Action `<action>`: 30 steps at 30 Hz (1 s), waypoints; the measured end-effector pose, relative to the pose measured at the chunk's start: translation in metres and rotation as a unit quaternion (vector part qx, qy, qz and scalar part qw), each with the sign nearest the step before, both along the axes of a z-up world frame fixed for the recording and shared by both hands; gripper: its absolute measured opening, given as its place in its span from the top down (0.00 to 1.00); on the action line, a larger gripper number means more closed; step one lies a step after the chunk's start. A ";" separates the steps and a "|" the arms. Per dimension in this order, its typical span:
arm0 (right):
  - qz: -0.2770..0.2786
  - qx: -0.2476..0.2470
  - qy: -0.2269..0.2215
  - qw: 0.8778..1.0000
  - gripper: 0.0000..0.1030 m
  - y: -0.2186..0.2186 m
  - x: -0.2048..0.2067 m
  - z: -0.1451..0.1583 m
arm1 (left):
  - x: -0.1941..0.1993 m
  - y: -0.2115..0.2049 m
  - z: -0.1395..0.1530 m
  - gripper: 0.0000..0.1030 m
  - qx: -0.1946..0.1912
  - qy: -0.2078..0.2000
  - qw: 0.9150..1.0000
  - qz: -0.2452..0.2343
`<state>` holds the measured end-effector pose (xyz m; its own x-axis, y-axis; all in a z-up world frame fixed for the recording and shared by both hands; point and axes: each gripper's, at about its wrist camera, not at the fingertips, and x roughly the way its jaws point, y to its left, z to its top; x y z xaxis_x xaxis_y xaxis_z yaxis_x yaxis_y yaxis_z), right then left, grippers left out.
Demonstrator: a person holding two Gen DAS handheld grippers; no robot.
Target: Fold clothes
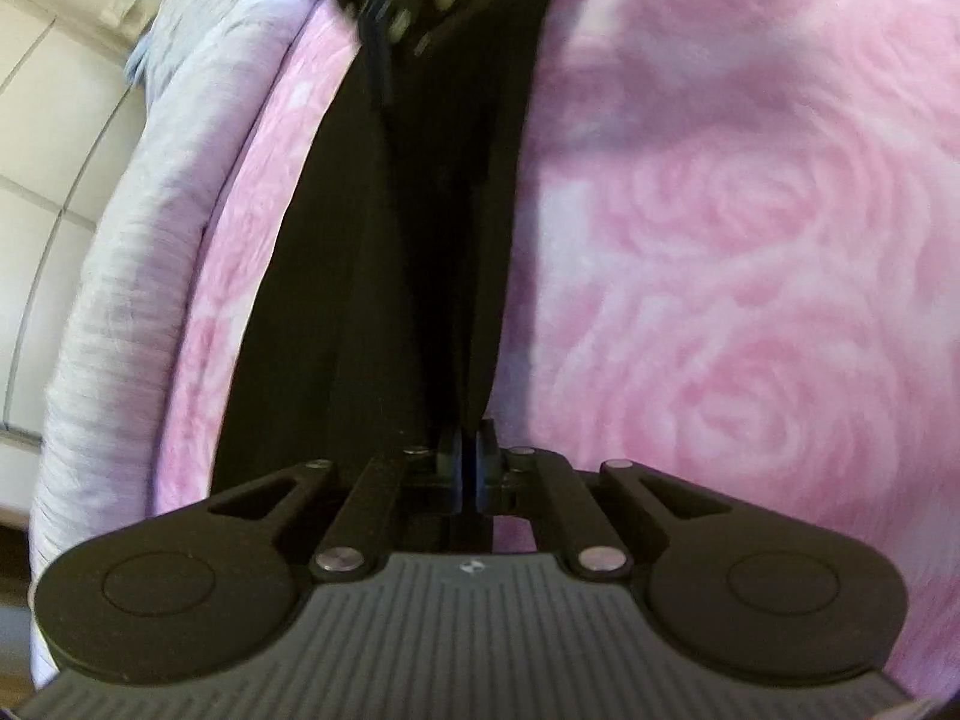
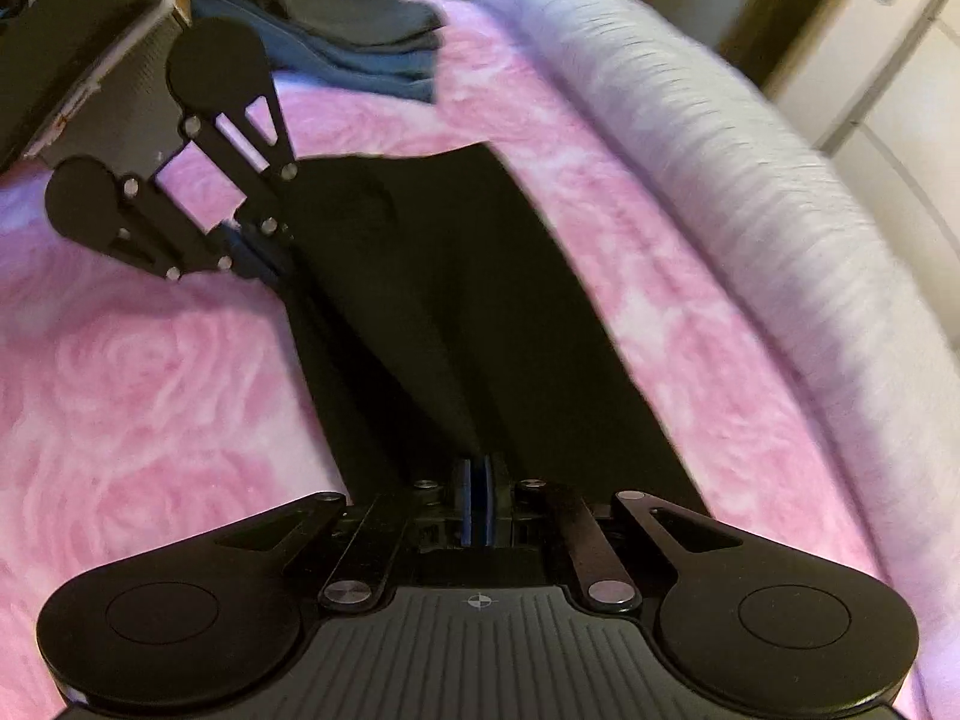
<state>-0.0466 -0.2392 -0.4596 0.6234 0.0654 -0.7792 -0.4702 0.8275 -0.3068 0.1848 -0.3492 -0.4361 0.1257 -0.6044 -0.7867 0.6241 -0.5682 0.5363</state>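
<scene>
A black garment (image 2: 456, 300) lay stretched in a long strip across a pink rose-patterned bed cover (image 2: 150, 372), near the bed's pale ribbed edge (image 2: 750, 192). The left gripper (image 1: 467, 450) had its jaws closed on one end of the cloth; the right gripper (image 2: 478, 480) had its jaws closed on the opposite end, so the fabric ran taut between them. A pile of dark folded clothes (image 2: 360, 42) sat further back on the bed. The garment looked light, soft and limp, likely to sag and slip unless pinched at corners or hems.
</scene>
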 end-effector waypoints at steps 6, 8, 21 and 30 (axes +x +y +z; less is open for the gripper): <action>-0.021 0.084 0.029 0.996 0.97 0.020 -0.040 -0.008 | 0.016 -0.009 0.013 0.84 0.042 0.082 0.994 0.050; -0.080 0.115 0.047 0.989 0.96 0.005 -0.033 -0.021 | 0.023 -0.008 0.025 0.77 0.055 0.124 0.989 0.063; -0.212 0.100 -0.003 0.972 0.92 -0.049 -0.012 -0.017 | 0.005 -0.057 0.014 0.74 0.007 0.070 0.996 0.053; -0.197 0.181 0.004 0.964 0.90 -0.010 -0.004 -0.023 | 0.041 -0.082 0.064 0.99 -0.041 0.155 0.980 0.122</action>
<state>-0.0507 -0.2490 -0.4825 0.6497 0.0933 -0.7544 -0.0989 0.9944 0.0378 0.2260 -0.4317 -0.3718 0.0374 -0.6489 -0.7600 0.8758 -0.3450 0.3377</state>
